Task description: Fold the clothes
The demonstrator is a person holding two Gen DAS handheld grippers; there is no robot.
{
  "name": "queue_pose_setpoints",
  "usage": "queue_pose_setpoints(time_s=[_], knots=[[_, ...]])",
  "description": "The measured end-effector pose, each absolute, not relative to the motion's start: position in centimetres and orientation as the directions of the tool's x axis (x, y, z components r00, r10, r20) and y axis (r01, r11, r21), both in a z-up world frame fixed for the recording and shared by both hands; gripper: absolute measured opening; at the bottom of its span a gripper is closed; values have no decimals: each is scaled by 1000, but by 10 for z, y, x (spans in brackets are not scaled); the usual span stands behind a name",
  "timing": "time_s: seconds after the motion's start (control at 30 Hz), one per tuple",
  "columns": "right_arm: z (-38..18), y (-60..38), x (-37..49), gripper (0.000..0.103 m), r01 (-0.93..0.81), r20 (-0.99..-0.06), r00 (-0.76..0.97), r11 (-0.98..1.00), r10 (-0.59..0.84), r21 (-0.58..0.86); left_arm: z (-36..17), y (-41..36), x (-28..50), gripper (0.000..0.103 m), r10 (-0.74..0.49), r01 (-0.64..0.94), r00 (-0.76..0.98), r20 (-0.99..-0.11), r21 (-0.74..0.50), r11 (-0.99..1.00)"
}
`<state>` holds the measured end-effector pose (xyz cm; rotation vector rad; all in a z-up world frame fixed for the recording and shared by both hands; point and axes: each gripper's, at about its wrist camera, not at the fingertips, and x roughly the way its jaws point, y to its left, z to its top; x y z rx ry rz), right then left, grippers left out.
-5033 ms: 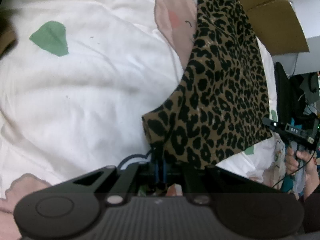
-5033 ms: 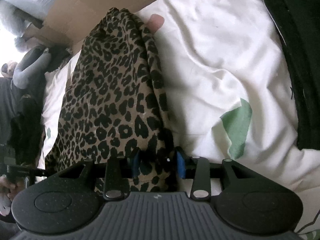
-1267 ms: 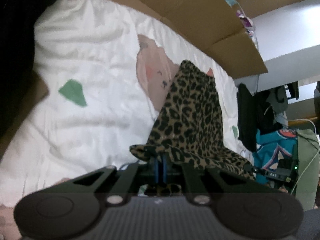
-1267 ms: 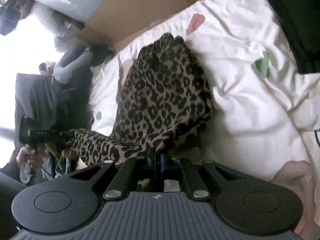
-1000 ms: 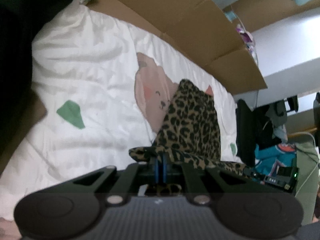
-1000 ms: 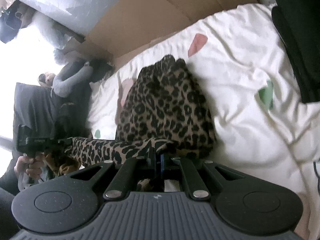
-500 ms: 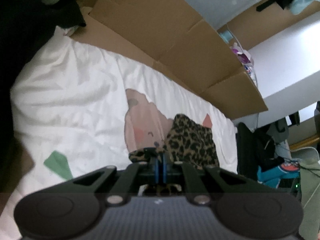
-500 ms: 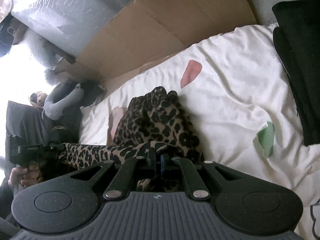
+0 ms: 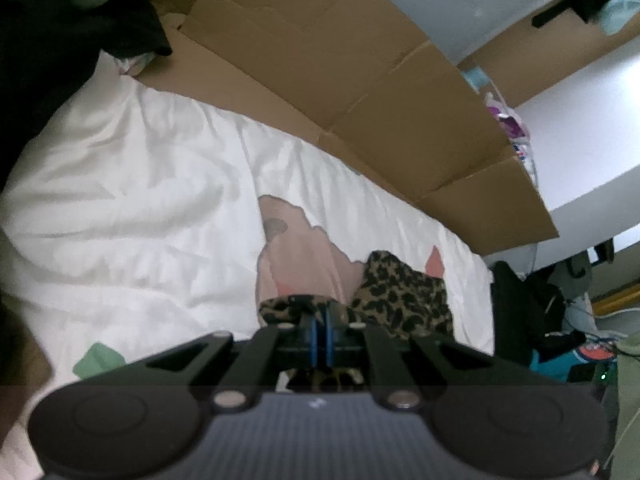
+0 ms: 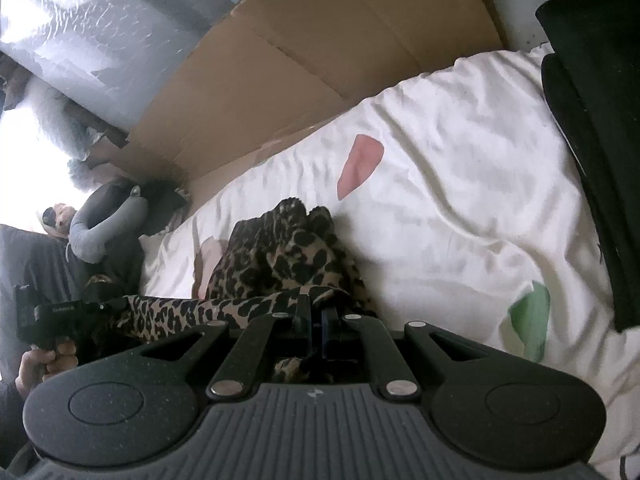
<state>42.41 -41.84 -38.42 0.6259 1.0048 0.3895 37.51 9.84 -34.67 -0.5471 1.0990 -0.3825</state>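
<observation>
A leopard-print garment (image 9: 404,292) lies partly on a white duvet (image 9: 140,208) and is lifted at its near edge. My left gripper (image 9: 321,314) is shut on one corner of that edge. In the right wrist view the leopard-print garment (image 10: 288,252) bunches on the duvet (image 10: 460,216), and its near hem stretches taut to the left. My right gripper (image 10: 315,312) is shut on the other corner. The left gripper's body (image 10: 52,316), held in a hand (image 10: 40,364), shows at the left end of the hem.
Flattened cardboard (image 9: 360,92) leans along the far side of the bed. Black clothing (image 10: 592,120) lies on the duvet's right side. A dark pile with a grey neck pillow (image 10: 104,220) sits at the bed's left end. Hanging clothes (image 9: 552,308) crowd the right.
Both grippers have risen and pulled back with the garment's near edge. More of the garment has left the duvet, and the part on the bed has shrunk into a bunch.
</observation>
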Motion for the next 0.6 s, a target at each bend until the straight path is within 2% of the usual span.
queue_pose_setpoints(time_s=[0.33, 0.4, 0.43, 0.47, 0.5, 0.53, 0.57, 0.6], knots=[[-420, -415, 456, 8, 13, -696, 440, 771, 568, 637, -401, 92, 400, 7, -493, -32, 376, -785, -543, 839], [-421, -415, 458, 8, 18, -698, 435, 770, 568, 638, -404, 91, 400, 15, -479, -41, 373, -795, -530, 847], [-420, -416, 458, 10, 19, -696, 437, 768, 570, 641, -401, 92, 399, 21, -462, -41, 381, -801, -513, 857], [-419, -416, 457, 11, 19, -694, 438, 765, 572, 643, -398, 92, 397, 33, -449, -37, 389, -804, -501, 865], [-416, -417, 454, 21, 20, -687, 449, 763, 571, 646, -394, 94, 394, 46, -438, -33, 398, -806, -490, 871], [-412, -419, 451, 34, 20, -680, 462, 760, 569, 650, -390, 95, 391, 51, -431, -31, 407, -805, -484, 874], [-409, -420, 448, 42, 21, -673, 475, 757, 568, 653, -385, 97, 387, 54, -425, -30, 417, -804, -479, 877], [-405, -422, 444, 54, 21, -665, 488, 754, 566, 657, -382, 98, 384, 54, -424, -29, 420, -802, -479, 877]])
